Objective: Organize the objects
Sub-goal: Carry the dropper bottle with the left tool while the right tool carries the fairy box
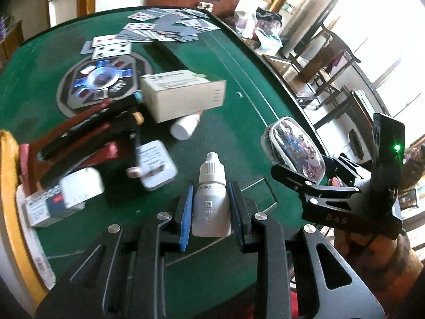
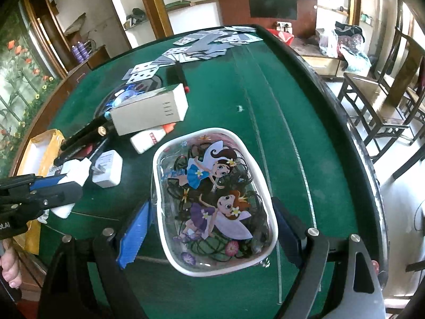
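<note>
Left gripper point(image 1: 211, 207): jaws pinched on one white dropper bottle point(image 1: 211, 199), nozzle cap forward, grey print on its side, held above the green table point(image 1: 239, 133). Right gripper point(image 2: 212, 223): jaws spread wide on either side of one clear, white-rimmed pouch point(image 2: 212, 199) printed with two cartoon fairies, dark cords inside; whether the pads press it cannot be told. Beyond, on the felt: one white charger plug point(image 2: 109, 168), one grey carton point(image 2: 150, 110), scattered playing cards point(image 2: 207, 43).
</note>
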`<state>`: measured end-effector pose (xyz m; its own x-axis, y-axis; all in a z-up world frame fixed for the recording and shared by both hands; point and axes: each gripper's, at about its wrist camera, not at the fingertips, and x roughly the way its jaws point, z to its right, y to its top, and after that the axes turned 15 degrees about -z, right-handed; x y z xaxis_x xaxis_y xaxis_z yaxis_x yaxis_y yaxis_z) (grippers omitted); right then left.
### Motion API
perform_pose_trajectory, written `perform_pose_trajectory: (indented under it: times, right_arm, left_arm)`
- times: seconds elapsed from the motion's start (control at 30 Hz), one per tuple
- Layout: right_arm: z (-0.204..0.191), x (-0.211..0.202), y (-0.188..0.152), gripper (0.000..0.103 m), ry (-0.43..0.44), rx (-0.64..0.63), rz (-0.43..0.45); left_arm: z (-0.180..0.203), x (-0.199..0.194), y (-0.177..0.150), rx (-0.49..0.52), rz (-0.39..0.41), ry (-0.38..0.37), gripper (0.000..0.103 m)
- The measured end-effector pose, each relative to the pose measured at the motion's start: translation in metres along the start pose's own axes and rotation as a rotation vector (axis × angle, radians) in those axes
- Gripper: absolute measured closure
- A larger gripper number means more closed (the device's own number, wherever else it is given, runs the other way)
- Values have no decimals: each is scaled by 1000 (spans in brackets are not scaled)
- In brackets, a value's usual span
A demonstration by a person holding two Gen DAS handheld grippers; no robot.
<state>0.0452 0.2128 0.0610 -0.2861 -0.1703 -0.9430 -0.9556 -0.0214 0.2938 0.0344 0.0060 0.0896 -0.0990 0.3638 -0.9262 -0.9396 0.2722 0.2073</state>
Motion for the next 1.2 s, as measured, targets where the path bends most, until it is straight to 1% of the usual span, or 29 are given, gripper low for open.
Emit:
perform_pose_trajectory:
  times: [0.13, 0.27, 0.43, 0.8, 1.0, 1.13, 1.2]
  right_arm:
    - [-17, 1, 5, 17, 4, -32, 7]
    - [-37, -1, 11, 17, 17, -69, 14]
    - [-61, -5, 20, 17, 38, -115, 27]
    - [-120, -10, 39, 17, 101, -228, 51]
    - [-161, -5, 46, 17, 138, -311, 43]
    - [-185, -4, 48, 17, 163, -362, 40]
    - [-196, -3, 50, 17, 179, -384, 35]
  left_arm:
    - [-19, -4, -8, -42, -1, 7, 78]
    - [-33, -12, -18, -78, 16, 6, 78]
    - [-51, -27, -27, -119, 44, 15, 78]
    - [-98, -73, -59, -250, 128, 38, 78]
    - [-129, -101, -83, -332, 177, 64, 78]
    - [-158, -119, -107, -405, 198, 109, 78]
    - [-179, -125, -124, -460, 200, 129, 78]
